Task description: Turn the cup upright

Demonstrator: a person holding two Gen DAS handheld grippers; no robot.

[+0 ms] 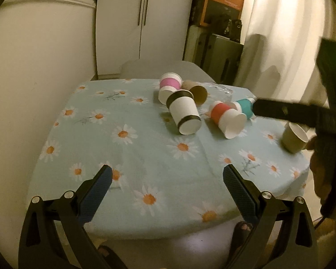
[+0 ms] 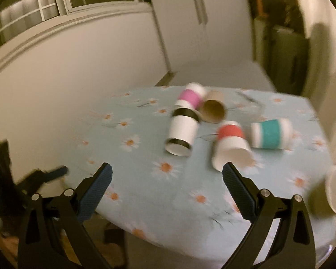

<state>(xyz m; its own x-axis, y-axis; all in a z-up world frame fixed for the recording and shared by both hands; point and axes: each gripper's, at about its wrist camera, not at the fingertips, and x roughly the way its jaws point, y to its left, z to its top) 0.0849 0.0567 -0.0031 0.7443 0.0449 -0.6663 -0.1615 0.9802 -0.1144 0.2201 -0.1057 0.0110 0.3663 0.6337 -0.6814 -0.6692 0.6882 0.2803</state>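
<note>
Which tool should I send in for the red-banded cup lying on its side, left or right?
Right, probably. The right tool is open with the red-banded cup just past its fingertip, mouth toward it. The left tool, also open, hovers at the tablecloth's near edge, farther from that cup.

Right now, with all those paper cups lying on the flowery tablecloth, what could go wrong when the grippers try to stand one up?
1. The cups lie bunched: the black-banded cup touches the pink-banded cup and brown cup, so grabbing one may roll the others.
2. The olive cup lies near the table's right edge and could be knocked off.
3. The right gripper view is blurred, suggesting motion; its open fingers could bump the red-banded cup.
</note>
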